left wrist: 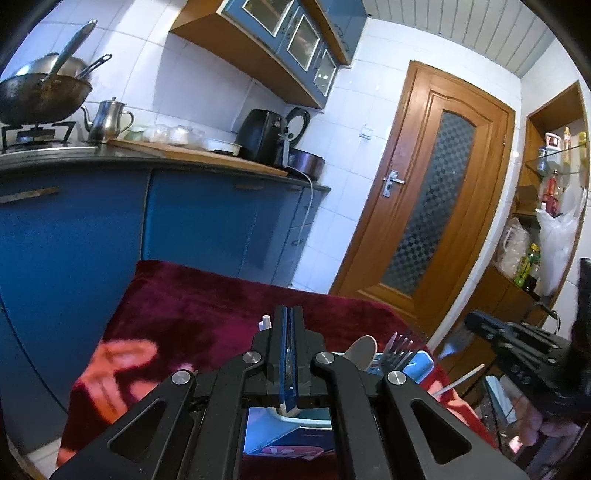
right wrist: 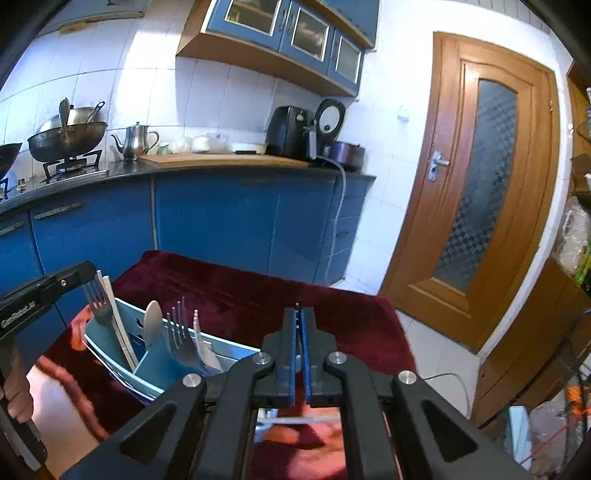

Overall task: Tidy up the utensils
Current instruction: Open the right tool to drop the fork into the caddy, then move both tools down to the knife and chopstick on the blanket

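The work surface is a table draped in a deep red plush cloth (right wrist: pixel 258 291) with pink figures in it, standing in front of blue base cabinets (right wrist: pixel 214 218) that fill the 9-to-12 o'clock part of both views. A dark counter above them carries a wok (right wrist: pixel 66 142) on a gas stove at about 10 o'clock, a steel teapot (right wrist: pixel 135 142), a wooden board (right wrist: pixel 221 159) and a black appliance (right wrist: pixel 290 131) near 12 o'clock. Blue glass-fronted wall cabinets (right wrist: pixel 295 33) hang on white tile, and a brown door (right wrist: pixel 484 177) with a patterned glass panel stands at 2 o'clock. On the cloth, a light blue utensil holder (right wrist: pixel 159 360) sits at about 8 o'clock in the right wrist view, with forks (right wrist: pixel 181 332) and a spoon (right wrist: pixel 152 321) upright in its compartments. The left gripper (left wrist: pixel 289 317) has its blue pads pressed together on something thin; what it is cannot be told. The right gripper (right wrist: pixel 299 314) has its pads close, a thin metal tip showing between them.
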Motion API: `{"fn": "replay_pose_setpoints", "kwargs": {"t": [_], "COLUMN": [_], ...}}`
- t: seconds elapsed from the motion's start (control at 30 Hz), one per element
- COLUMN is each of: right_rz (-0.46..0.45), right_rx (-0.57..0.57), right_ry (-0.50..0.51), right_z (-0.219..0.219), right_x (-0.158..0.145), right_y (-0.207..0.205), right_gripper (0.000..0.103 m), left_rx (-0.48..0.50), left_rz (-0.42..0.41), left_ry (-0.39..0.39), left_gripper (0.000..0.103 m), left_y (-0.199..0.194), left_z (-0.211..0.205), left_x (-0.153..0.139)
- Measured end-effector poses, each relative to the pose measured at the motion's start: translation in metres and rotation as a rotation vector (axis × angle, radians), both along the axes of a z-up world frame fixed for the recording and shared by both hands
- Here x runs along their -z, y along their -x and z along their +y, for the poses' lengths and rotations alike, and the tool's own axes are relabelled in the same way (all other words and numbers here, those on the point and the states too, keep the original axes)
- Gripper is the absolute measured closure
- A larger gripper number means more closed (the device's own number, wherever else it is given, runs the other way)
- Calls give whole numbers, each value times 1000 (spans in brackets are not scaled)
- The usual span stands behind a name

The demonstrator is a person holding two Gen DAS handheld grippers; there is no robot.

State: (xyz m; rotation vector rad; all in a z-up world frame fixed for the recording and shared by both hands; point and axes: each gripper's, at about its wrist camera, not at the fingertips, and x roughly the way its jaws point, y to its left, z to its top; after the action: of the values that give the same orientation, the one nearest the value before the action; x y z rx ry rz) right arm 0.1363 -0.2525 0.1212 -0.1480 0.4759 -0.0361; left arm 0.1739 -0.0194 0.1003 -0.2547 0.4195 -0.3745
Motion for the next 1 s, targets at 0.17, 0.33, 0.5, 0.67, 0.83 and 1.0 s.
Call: {"fn": "replay_pose_setpoints", "kwargs": {"t": [0.17,0.33,0.5,0.67,0.83,1.0], "right_rz": [25,35,8,-51,-108,-126], "right_rx": [-35,-81,-116,-125,-123,-108], "right_ry": [-62,-139,-205,-230,-240,-251], "right_z": [1,4,2,2,3,3], "right_x": [5,11,5,-8,-18,-27], "right_y": [-15,-22,-14,5,32,61], "right_gripper": [99,98,88,80,77,77], "left_rx": [37,41,38,32,39,40], "left_rz": [1,14,6,6,27,48], "left_ry": [-15,-42,-60,-81,-97,-116], "left_gripper": [97,74,66,63,62,61], "left_y": [3,10,25,44,62,81], "left_z": [-4,-5,-2,1,5,7], "left_x": [-1,-5,-14,-22,-21,-23]}}
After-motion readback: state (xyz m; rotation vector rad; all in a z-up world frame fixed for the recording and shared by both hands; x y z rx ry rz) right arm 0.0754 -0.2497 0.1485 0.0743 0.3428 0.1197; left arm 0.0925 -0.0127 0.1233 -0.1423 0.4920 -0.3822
